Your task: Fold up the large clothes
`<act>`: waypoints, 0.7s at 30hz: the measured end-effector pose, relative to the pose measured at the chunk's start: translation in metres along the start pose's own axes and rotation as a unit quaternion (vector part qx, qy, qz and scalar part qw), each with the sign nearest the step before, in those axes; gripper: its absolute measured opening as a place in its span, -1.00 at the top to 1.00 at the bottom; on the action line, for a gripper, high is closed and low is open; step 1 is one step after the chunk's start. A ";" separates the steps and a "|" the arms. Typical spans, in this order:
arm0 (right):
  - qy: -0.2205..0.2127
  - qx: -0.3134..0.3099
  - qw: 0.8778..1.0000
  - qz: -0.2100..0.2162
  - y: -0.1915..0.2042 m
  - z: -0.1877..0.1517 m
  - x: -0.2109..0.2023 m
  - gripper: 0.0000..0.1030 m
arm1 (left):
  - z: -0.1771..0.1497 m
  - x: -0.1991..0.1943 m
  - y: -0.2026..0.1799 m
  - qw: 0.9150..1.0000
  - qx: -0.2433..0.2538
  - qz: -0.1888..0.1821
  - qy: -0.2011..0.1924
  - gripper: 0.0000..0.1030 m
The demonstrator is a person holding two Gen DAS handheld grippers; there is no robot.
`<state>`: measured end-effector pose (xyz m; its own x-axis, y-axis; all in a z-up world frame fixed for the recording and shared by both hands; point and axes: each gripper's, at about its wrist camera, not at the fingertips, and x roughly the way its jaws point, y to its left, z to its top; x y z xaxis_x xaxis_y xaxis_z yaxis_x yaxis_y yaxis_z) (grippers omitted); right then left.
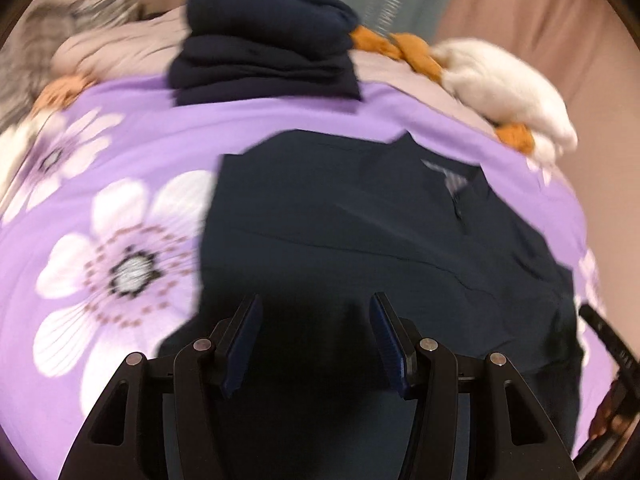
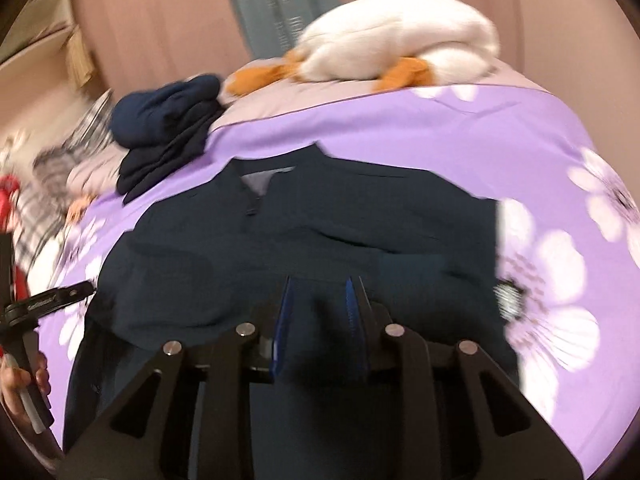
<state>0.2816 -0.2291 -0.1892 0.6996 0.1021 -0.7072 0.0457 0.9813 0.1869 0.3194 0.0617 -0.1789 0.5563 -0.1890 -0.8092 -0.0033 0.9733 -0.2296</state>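
Observation:
A large dark navy top lies spread flat on the purple flowered bedspread, its zip collar toward the far side. My left gripper hovers over the near part of the top, open, with nothing between its blue pads. In the right wrist view the same top fills the middle, collar at the upper left. My right gripper hangs above its near edge with a narrow gap between the pads; no cloth is pinched there.
A folded stack of navy clothes sits beyond the top. A white and orange plush duck lies at the bed's far edge. Checked fabric is at the far left. A hand shows at the left.

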 end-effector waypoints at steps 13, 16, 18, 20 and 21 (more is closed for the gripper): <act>0.084 -0.036 0.996 -0.024 -0.010 -0.038 0.057 0.56 | -0.019 0.047 -0.019 0.997 0.068 0.036 0.031 -0.15; 0.089 -0.013 0.996 -0.015 -0.011 -0.033 0.053 0.51 | -0.015 0.040 -0.011 0.998 0.037 0.017 0.047 -0.22; 0.082 -0.002 0.997 0.000 -0.008 -0.034 0.038 0.38 | -0.021 0.026 -0.007 0.999 0.027 0.005 0.046 -0.45; 0.071 0.001 0.997 0.008 -0.006 -0.037 0.018 0.18 | -0.029 0.008 -0.002 0.999 0.028 -0.002 0.044 -0.55; 0.068 0.002 0.998 0.009 -0.005 -0.039 0.007 0.14 | -0.034 -0.001 0.002 0.999 0.031 -0.003 0.041 -0.55</act>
<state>0.2586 -0.2273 -0.2220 0.5967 0.1408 -0.7900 0.0371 0.9786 0.2025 0.2905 0.0592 -0.1966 0.4868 -0.2018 -0.8499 0.0517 0.9779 -0.2026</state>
